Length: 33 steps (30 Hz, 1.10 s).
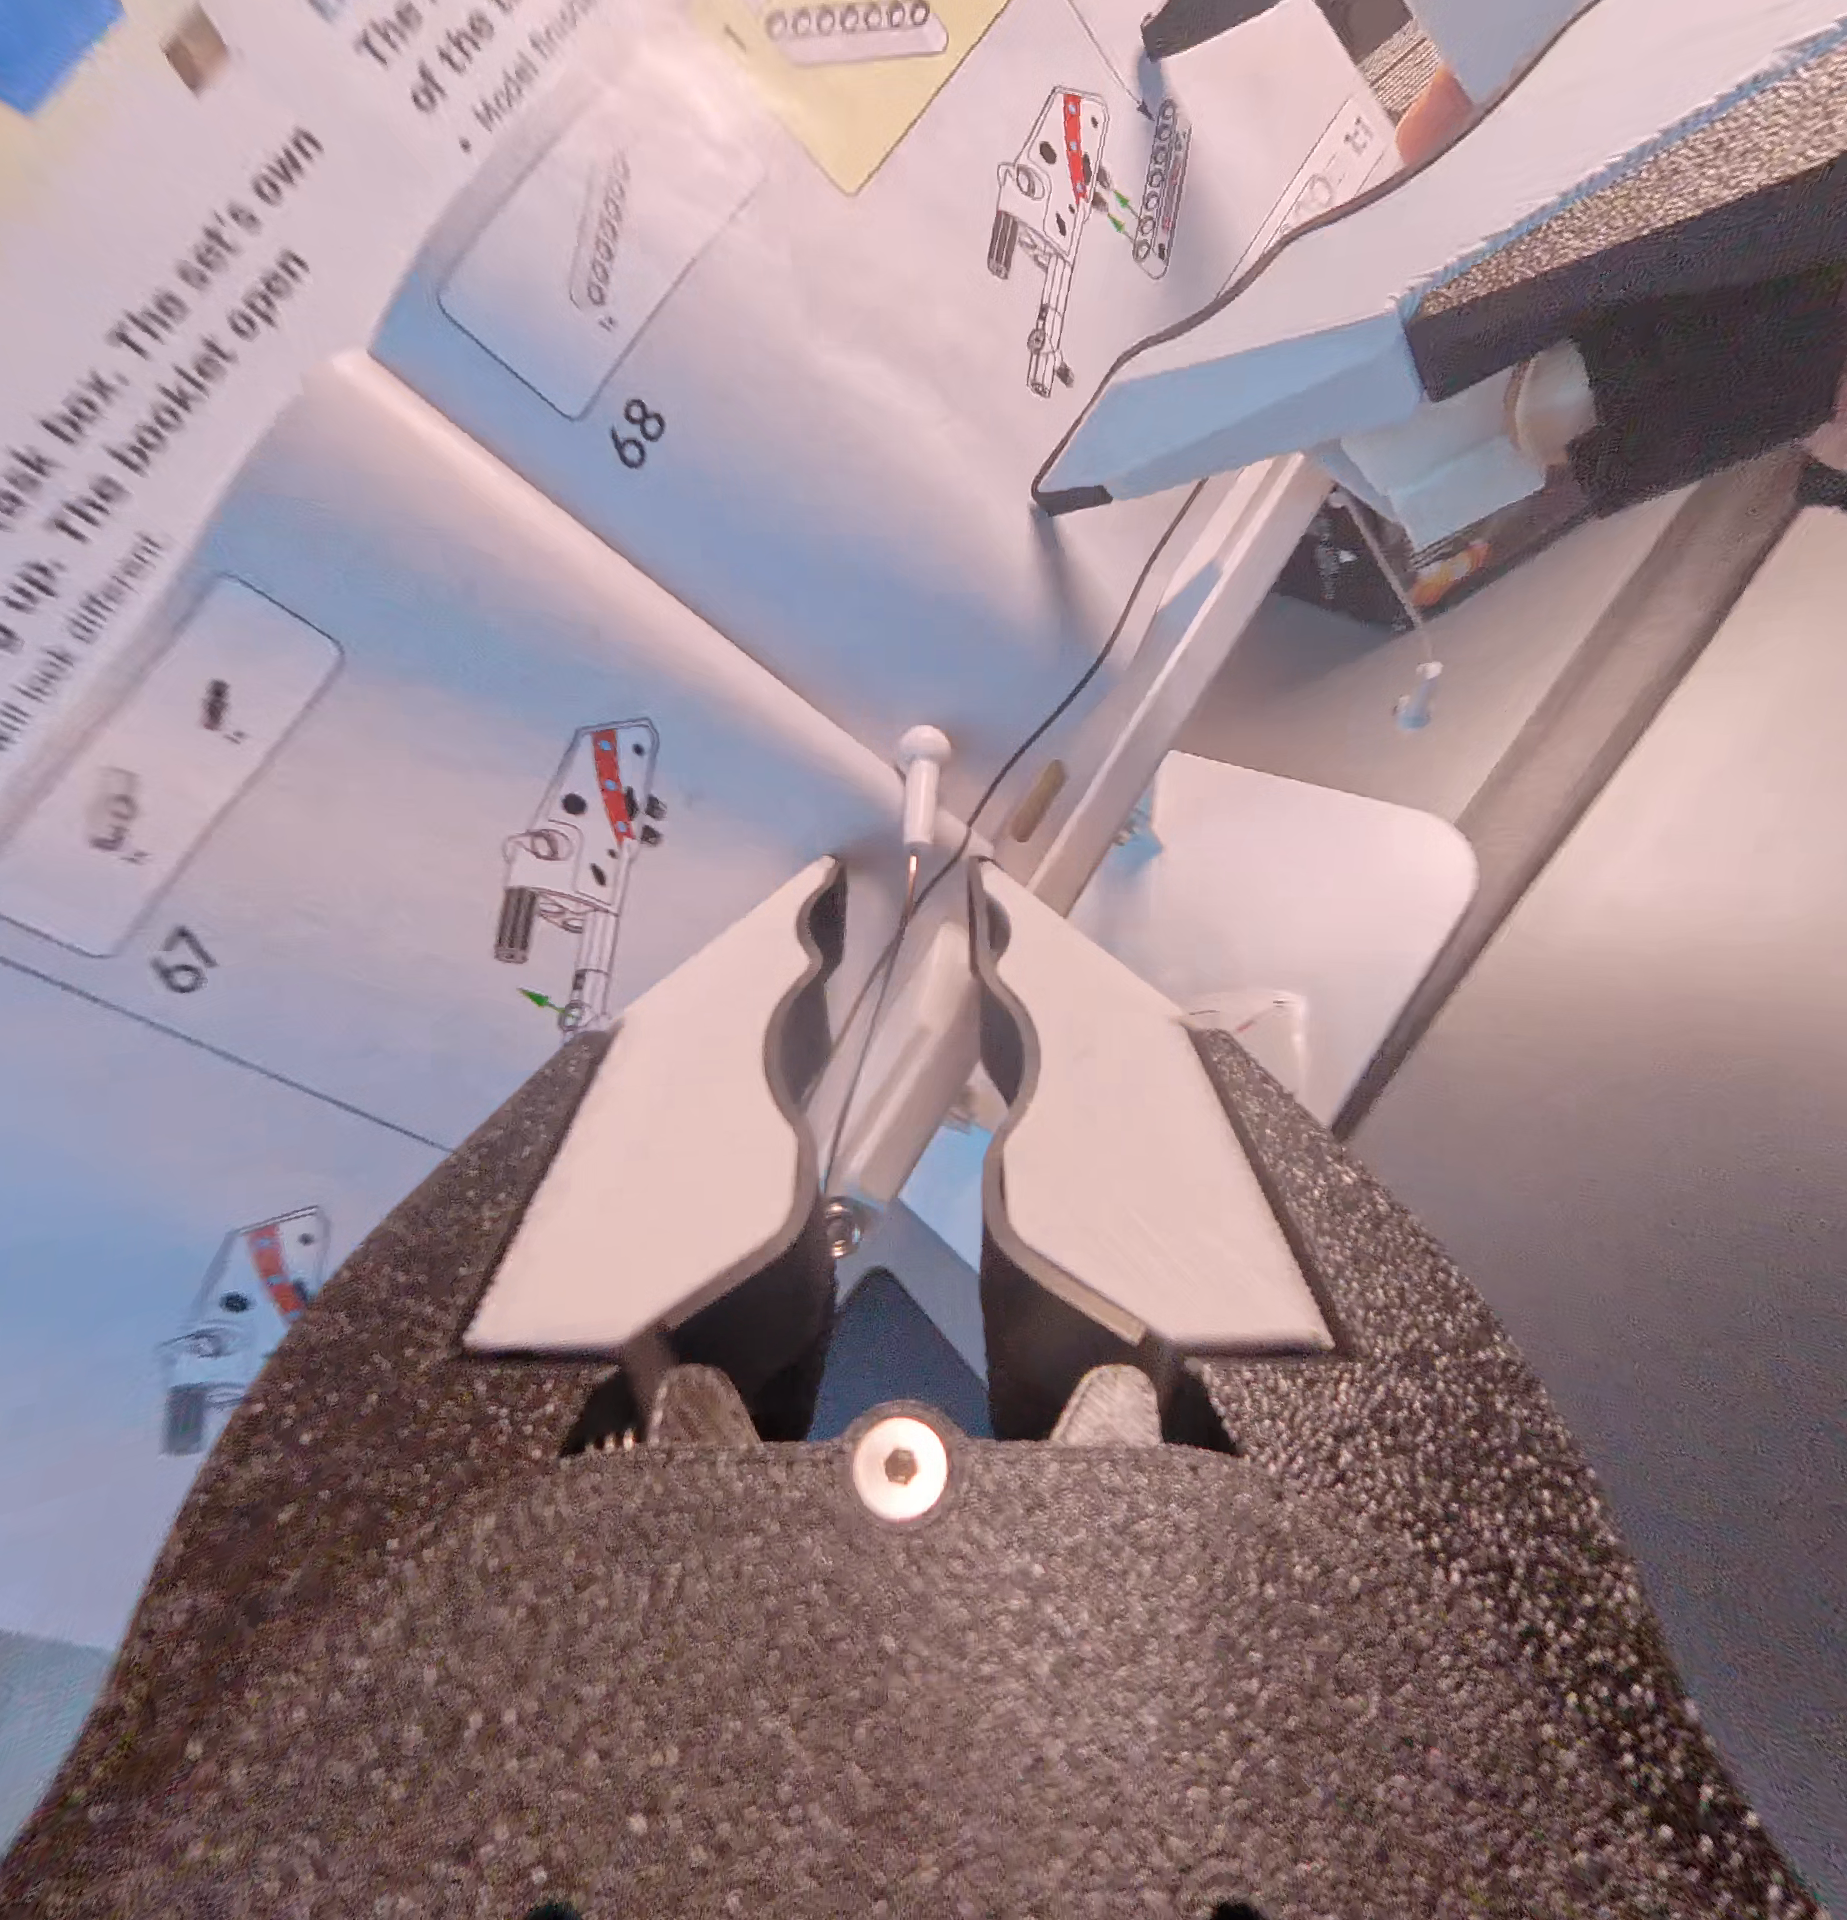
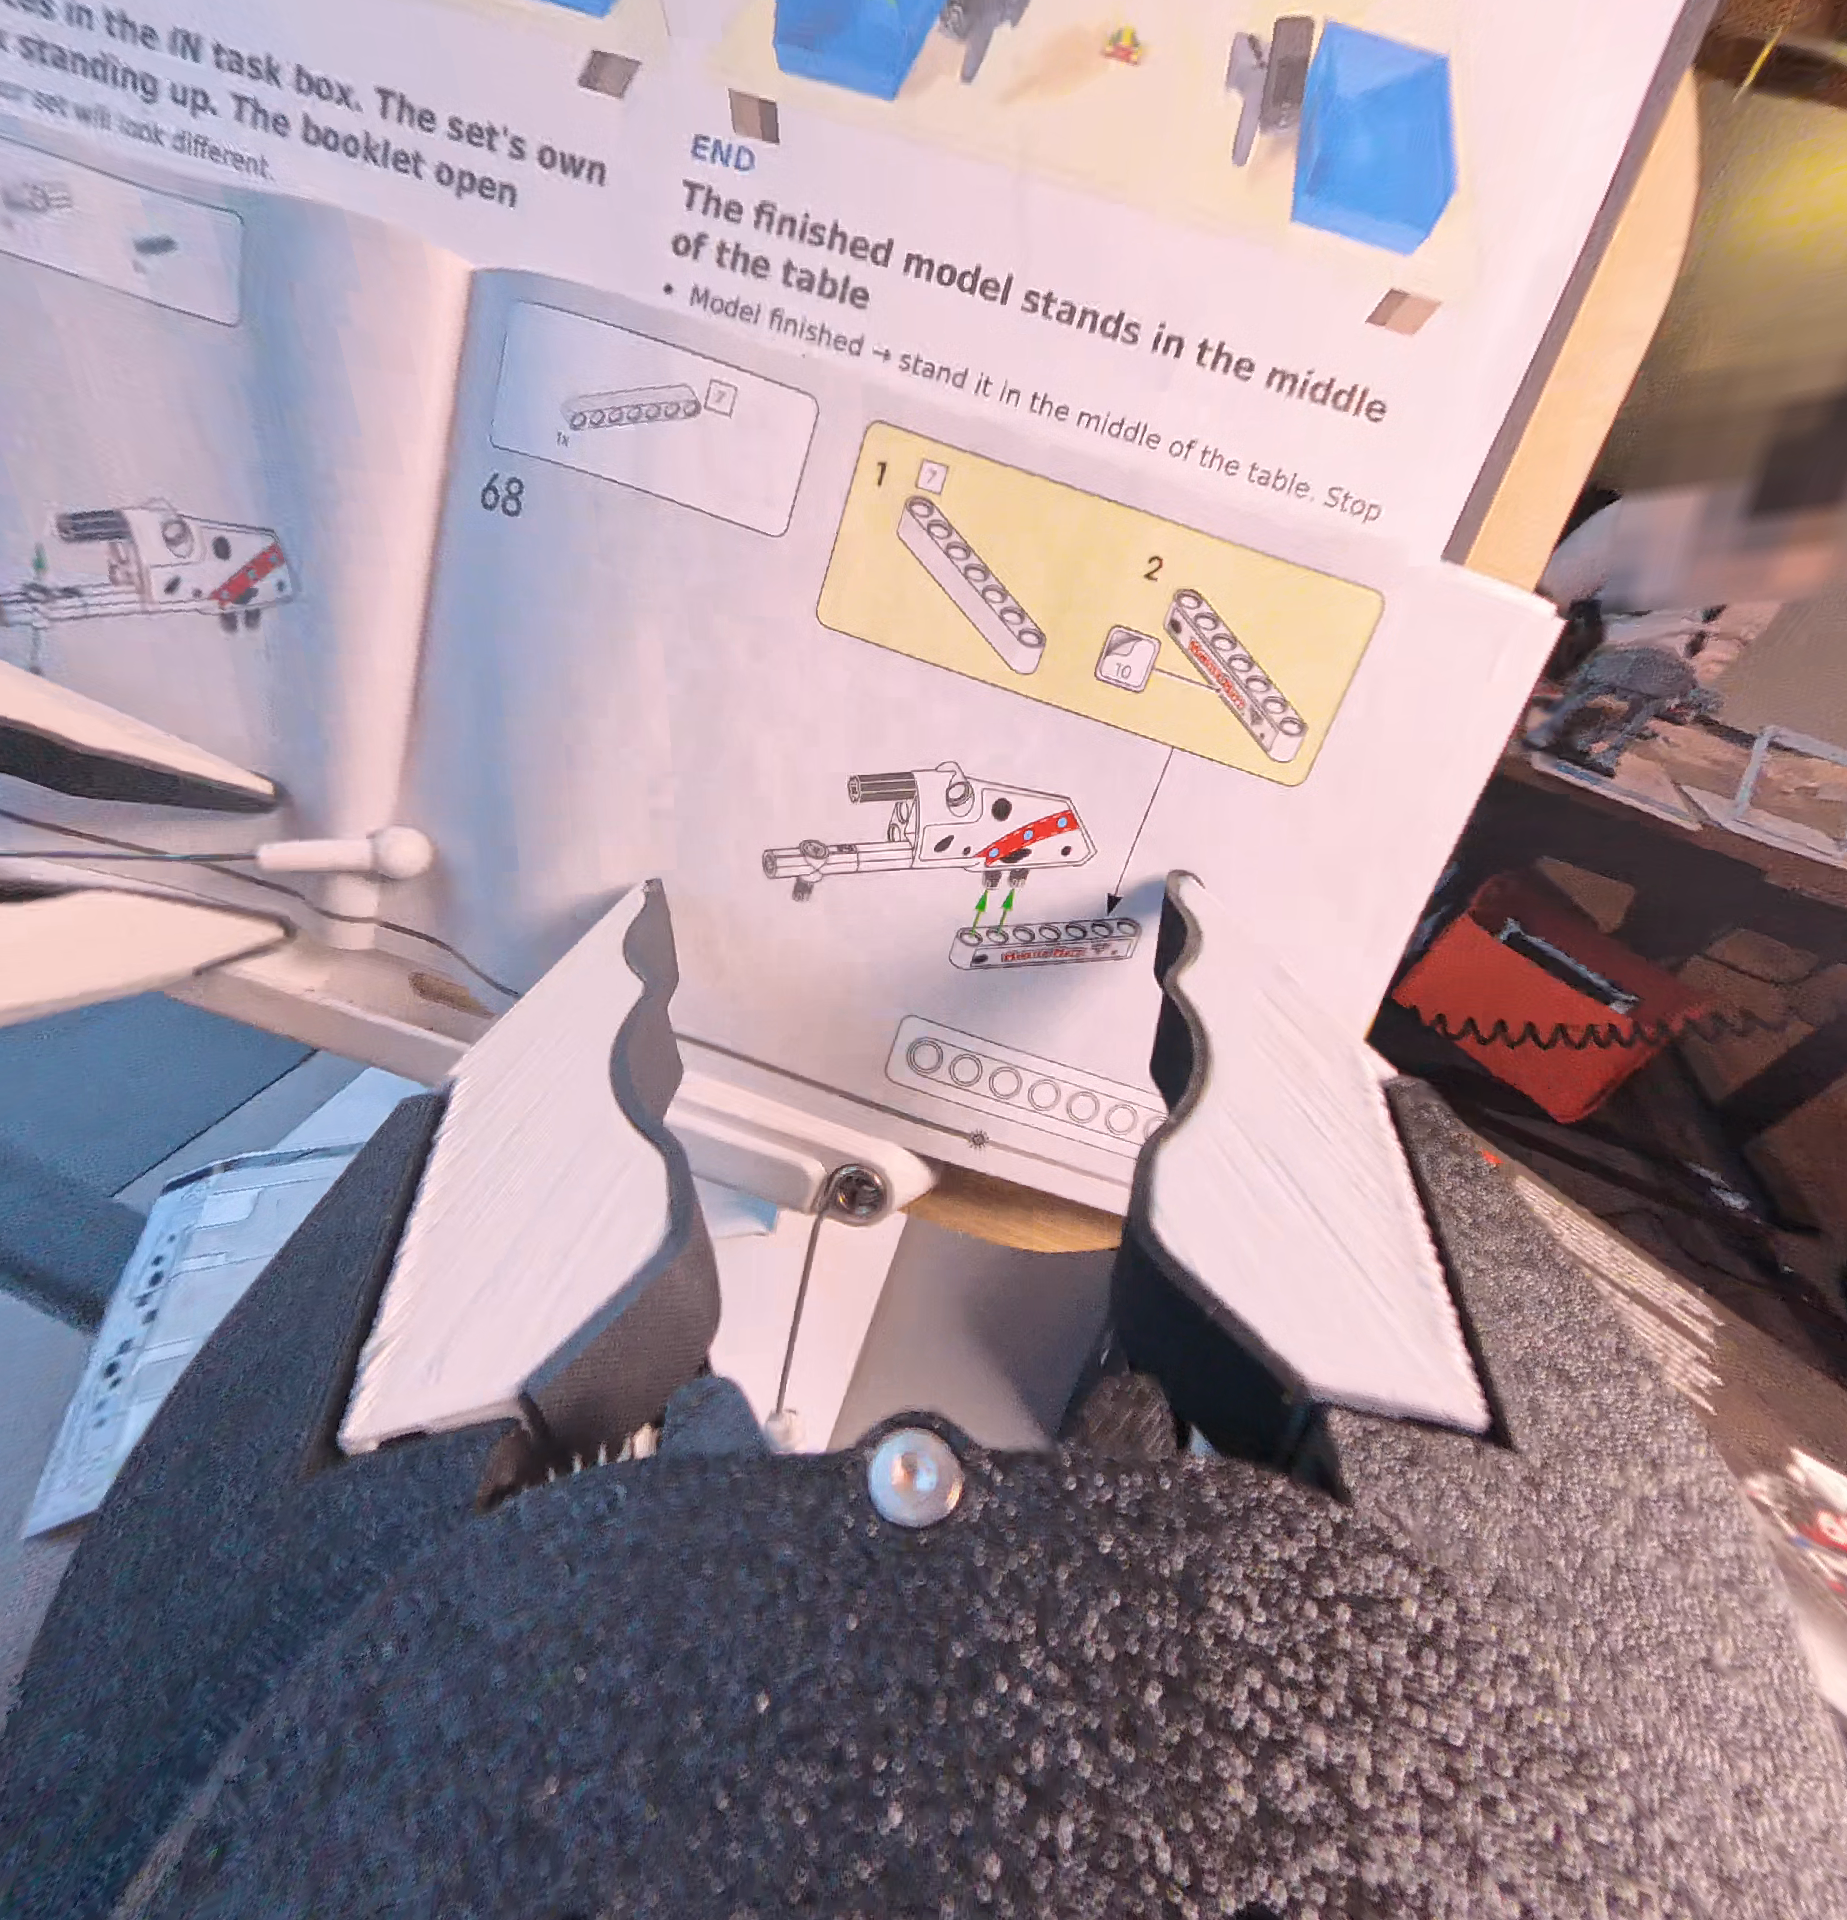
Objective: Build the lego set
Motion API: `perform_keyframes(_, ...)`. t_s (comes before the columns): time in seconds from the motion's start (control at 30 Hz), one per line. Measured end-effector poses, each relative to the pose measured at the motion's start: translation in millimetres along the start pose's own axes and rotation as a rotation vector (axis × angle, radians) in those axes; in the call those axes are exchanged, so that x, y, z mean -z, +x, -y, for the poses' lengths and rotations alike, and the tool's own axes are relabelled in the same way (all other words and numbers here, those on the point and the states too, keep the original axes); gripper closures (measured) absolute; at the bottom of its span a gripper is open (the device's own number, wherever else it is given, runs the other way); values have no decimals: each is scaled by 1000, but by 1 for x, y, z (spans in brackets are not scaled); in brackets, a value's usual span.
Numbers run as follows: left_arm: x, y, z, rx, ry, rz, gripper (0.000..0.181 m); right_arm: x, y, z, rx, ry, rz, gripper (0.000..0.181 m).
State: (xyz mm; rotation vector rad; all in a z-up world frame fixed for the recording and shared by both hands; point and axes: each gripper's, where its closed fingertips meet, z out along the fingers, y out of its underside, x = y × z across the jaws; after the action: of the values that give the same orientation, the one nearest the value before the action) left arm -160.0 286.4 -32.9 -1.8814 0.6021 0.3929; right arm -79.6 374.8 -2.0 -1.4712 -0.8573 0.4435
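The open instruction booklet (image 2: 607,644) stood on a stand, and everything sat relative to it. Left of its fold, the left gripper (image 1: 903,883) had its fingers slightly parted around the stand's pale bar (image 1: 898,1081), just below a white peg (image 2: 347,854). Before the booklet's right page, the right gripper (image 2: 914,894) was spread wide, holding nothing. No loose lego piece could be made out.

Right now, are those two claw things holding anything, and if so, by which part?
Nothing is held. The left gripper is slightly open with only the book stand's rail seen beyond it. The right gripper is wide open before the instruction booklet.
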Motion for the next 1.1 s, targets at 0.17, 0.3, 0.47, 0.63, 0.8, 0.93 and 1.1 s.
perform_keyframes(0.17,8,-8,-13,-67,28,44,179,-2,2,-4,37,73,-75,90)
perform_keyframes(0.3,35,-42,-20,233,128,119,179,1,3,-5,31,74,-79,91)
perform_keyframes(0.47,58,-41,-71,936,299,-51,170,2,5,-8,24,28,-77,91)
perform_keyframes(0.63,85,-31,-84,1246,465,-181,172,3,4,-7,-20,-25,-64,86)
perform_keyframes(0.8,104,-28,-84,1191,501,-130,166,-2,-6,-3,-79,-51,-66,73)
perform_keyframes(0.93,102,-15,-83,1108,459,-131,162,-5,-7,-5,-37,-66,-96,79)
perform_keyframes(1.1,105,-6,-71,976,446,-122,161,2,-18,-5,28,-64,-79,143)
